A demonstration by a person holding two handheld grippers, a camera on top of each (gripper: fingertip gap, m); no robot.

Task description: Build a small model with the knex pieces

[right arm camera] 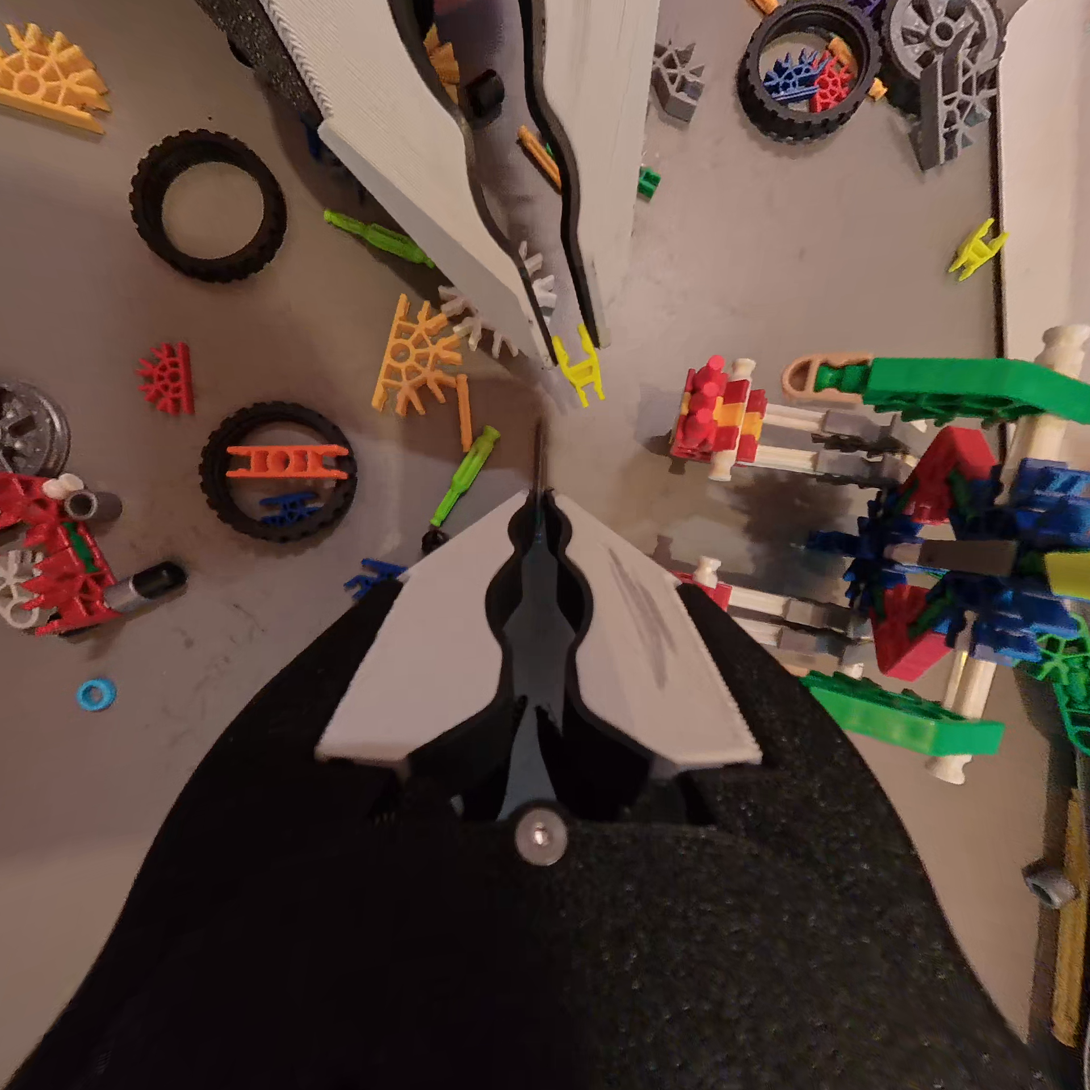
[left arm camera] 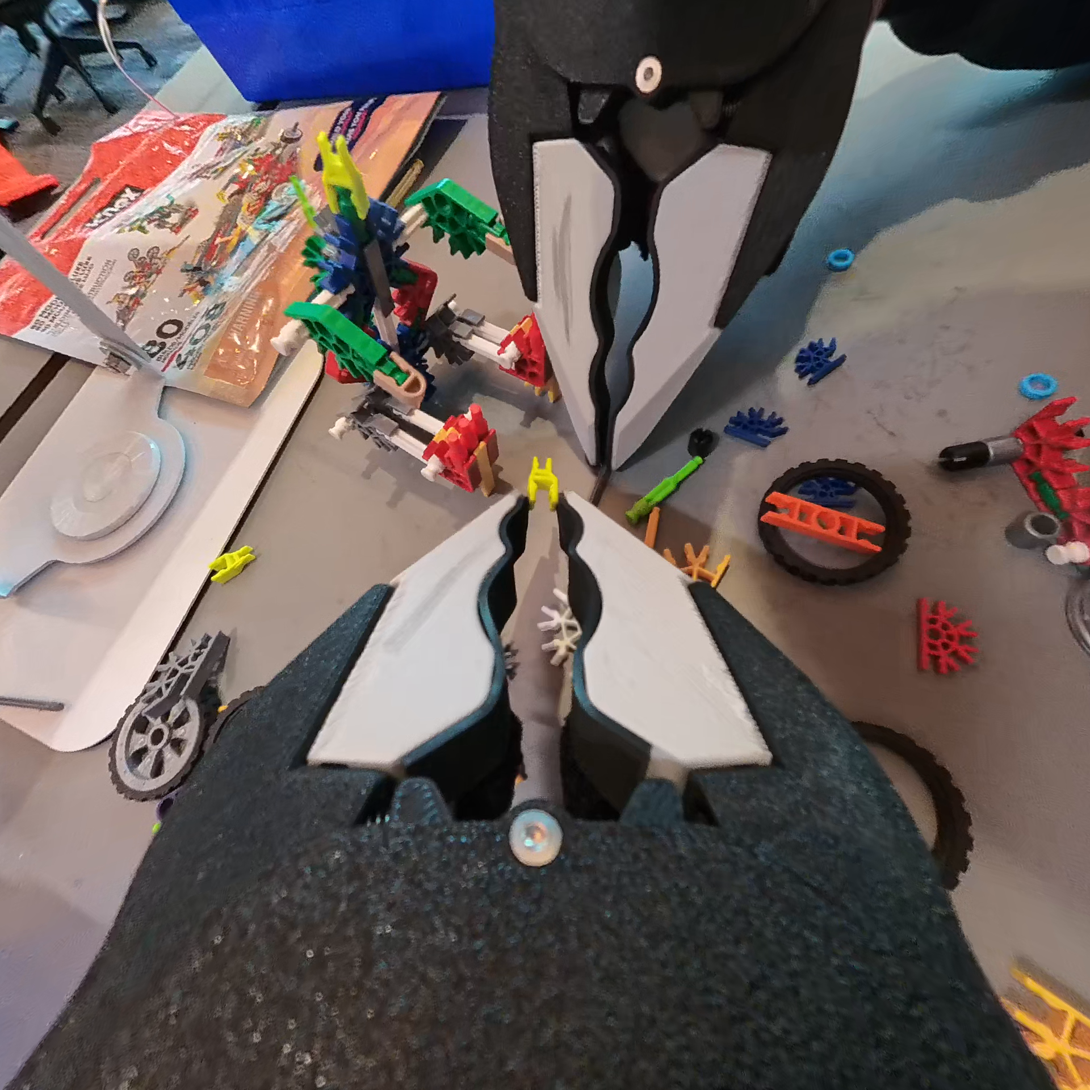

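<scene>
My left gripper point(left arm camera: 541, 501) is shut on a small yellow clip connector point(left arm camera: 542, 481), which sticks out past its tips just above the grey table. It also shows in the right wrist view point(right arm camera: 575, 349), coming from the top with the yellow clip point(right arm camera: 581, 371). My right gripper point(right arm camera: 538, 496) is shut on a thin dark rod point(right arm camera: 538, 457) that points towards the clip. In the left wrist view the right gripper point(left arm camera: 601, 466) comes down from above, and the rod tip point(left arm camera: 599, 486) is just right of the clip, a small gap apart.
A colourful built model point(left arm camera: 377, 307) point(right arm camera: 914, 560) stands beside the grippers. Loose parts lie around: a black tyre with an orange piece point(left arm camera: 831, 522) point(right arm camera: 277, 472), a lime rod point(left arm camera: 663, 489), a second yellow clip point(left arm camera: 233, 563), a red connector point(left arm camera: 944, 637). A printed bag point(left arm camera: 177, 236) and a blue bin point(left arm camera: 354, 47) lie behind. My right fingertips sit around 5 cm from my left ones.
</scene>
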